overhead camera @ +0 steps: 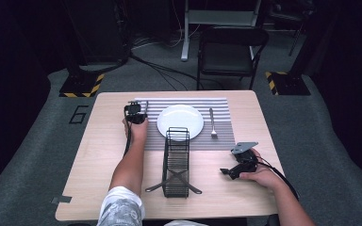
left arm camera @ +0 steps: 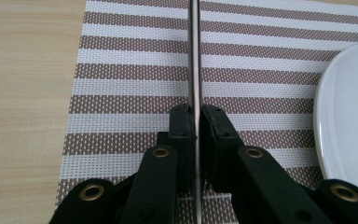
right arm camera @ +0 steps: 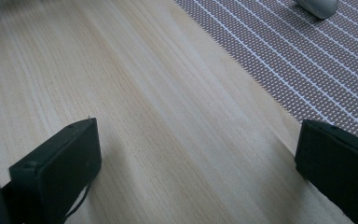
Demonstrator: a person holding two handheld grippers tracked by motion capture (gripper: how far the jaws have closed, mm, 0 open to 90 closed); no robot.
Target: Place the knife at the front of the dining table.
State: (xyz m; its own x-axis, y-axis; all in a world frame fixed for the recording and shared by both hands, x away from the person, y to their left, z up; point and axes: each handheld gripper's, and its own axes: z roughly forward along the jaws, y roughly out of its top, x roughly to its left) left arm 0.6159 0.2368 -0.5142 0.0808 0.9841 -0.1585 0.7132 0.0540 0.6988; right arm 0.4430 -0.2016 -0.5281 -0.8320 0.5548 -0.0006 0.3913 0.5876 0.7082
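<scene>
In the high view, a light wooden table (overhead camera: 99, 141) is seen with a striped placemat (overhead camera: 221, 110) laid along its far half, and a white plate (overhead camera: 180, 121) is set at the mat's middle. A fork (overhead camera: 212, 123) lies on the mat just right of the plate, its tines toward the person. A black wire rack (overhead camera: 176, 162) stands on the near side of the plate, its far end overlapping the plate's edge, with two utensils crossed in its near end (their handles stick out to either side). The left gripper (overhead camera: 135, 112) is held at the mat's left edge, beside the plate, and a thin piece of cutlery (overhead camera: 146, 107) is seen at its tip. The right gripper (overhead camera: 231, 171) is held low over bare wood near the table's right side, well apart from the rack. In the left gripper view, the jaws are clenched on the thin metal piece (left arm camera: 195, 56), which runs edge-on straight ahead over the placemat (left arm camera: 130, 70); the plate (left arm camera: 349, 121) is just to the right. In the right gripper view, the jaws are spread wide with bare table (right arm camera: 158, 116) between them, and the placemat (right arm camera: 307, 60) crosses the upper right corner.
</scene>
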